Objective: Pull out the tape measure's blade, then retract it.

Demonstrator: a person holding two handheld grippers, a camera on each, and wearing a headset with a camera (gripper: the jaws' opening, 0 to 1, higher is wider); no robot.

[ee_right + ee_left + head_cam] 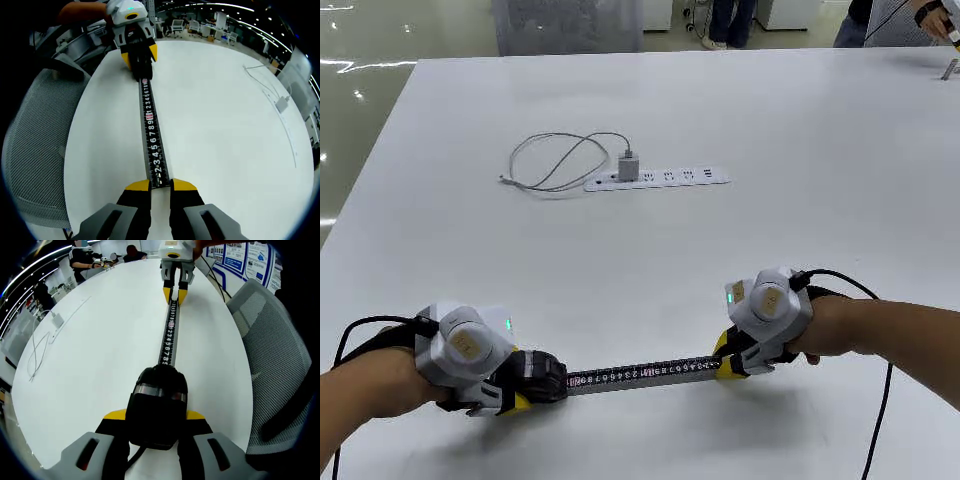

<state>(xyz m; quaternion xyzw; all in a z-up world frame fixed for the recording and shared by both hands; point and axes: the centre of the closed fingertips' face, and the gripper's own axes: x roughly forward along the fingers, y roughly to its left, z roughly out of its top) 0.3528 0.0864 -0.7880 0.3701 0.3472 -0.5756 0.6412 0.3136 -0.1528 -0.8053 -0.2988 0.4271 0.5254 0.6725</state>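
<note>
A black tape measure case (542, 377) (157, 407) rests low over the white table near its front edge, and my left gripper (520, 392) (156, 416) is shut on it. Its numbered blade (642, 373) (170, 332) (151, 137) runs out to the right, just above the table. My right gripper (728, 366) (160, 186) is shut on the blade's tip. In the left gripper view the right gripper (175, 292) sits at the blade's far end. The left gripper (139, 56) with the case appears far along the blade in the right gripper view.
A white power strip (660, 178) with a plugged charger (628, 165) and a looped white cable (555, 160) lies mid-table. A grey mesh chair (272, 350) (37, 135) stands beside the table's front edge. People stand at the far end (730, 20).
</note>
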